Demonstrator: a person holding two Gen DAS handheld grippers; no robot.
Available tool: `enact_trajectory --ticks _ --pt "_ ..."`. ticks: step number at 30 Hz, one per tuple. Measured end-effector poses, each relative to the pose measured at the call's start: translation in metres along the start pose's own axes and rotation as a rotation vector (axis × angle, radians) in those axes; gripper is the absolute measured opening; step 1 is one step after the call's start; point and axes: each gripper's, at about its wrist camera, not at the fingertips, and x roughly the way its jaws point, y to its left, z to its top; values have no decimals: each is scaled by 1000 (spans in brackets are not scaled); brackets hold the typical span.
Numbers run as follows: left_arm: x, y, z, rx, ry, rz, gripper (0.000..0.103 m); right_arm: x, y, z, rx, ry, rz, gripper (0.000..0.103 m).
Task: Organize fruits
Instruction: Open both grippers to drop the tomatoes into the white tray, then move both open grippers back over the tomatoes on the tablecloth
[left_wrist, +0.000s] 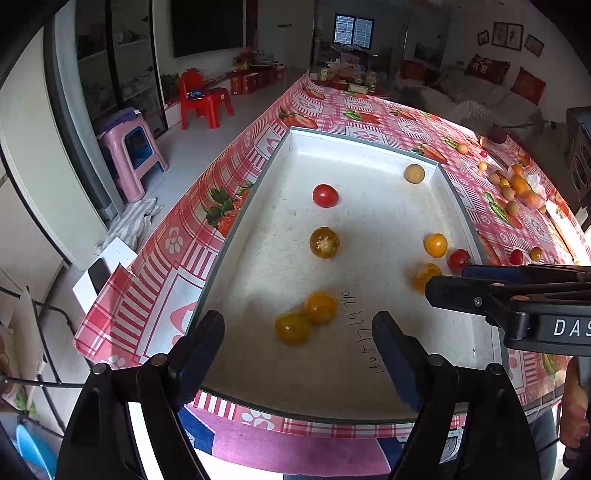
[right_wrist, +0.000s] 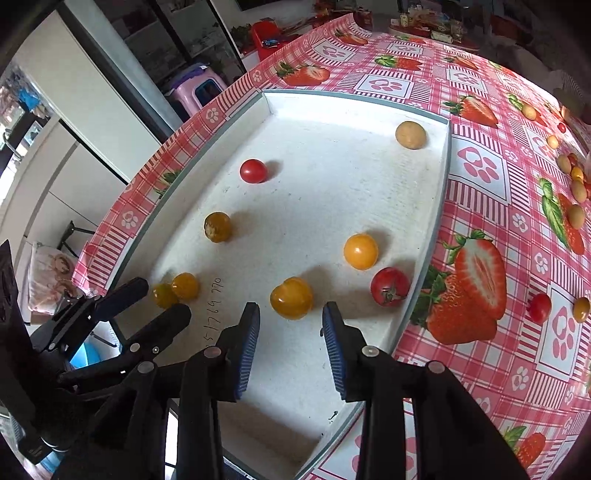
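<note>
A shallow white tray (left_wrist: 369, 369) lies on a table covered by a pink checked cloth (right_wrist: 480, 369) printed with strawberries and paw marks. Eight small fruits sit loose on the tray floor, most well apart. In the right wrist view, a glossy red tomato (right_wrist: 253, 171) lies upper left, a dull tan round fruit (right_wrist: 410, 135) in the far right corner, and a dark amber tomato (right_wrist: 218, 226) at mid left with its pale stem scar showing. A bright orange tomato (right_wrist: 361, 251) sits right of centre, and a red tomato with a green stem (right_wrist: 390, 286) lies by the right wall. A pair of yellow tomatoes (right_wrist: 177, 290) touch each other at lower left, beside handwritten digits. A lobed yellow-orange tomato (right_wrist: 291, 298) lies just ahead of the right gripper (right_wrist: 291, 326), whose blue-padded jaws stand moderately apart, holding nothing. The left gripper (left_wrist: 298, 341) gapes wide and empty over the tray's near end. More small fruits (left_wrist: 515, 190) lie scattered on the cloth at the right edge.
</note>
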Motion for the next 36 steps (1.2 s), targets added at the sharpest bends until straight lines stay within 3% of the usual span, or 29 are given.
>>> enact_trajectory --ticks 6,8,19,30,36 --pt "-1 -6 2 4 25 23 83 -29 -10 -4 20 -60 18 71" --pt "-4 -12 1 19 19 39 83 -36 -17 -8 34 -75 12 81" --pt "-20 -63 6 177 -36 110 83 -54 -84 -41 191 -77 -56 82" --pt "-23 -121 9 276 -27 66 83 -75 -136 -71 289 -104 -86 82" --pt "-25 -152 16 293 -25 -12 83 -89 -167 -90 327 -126 -133 82"
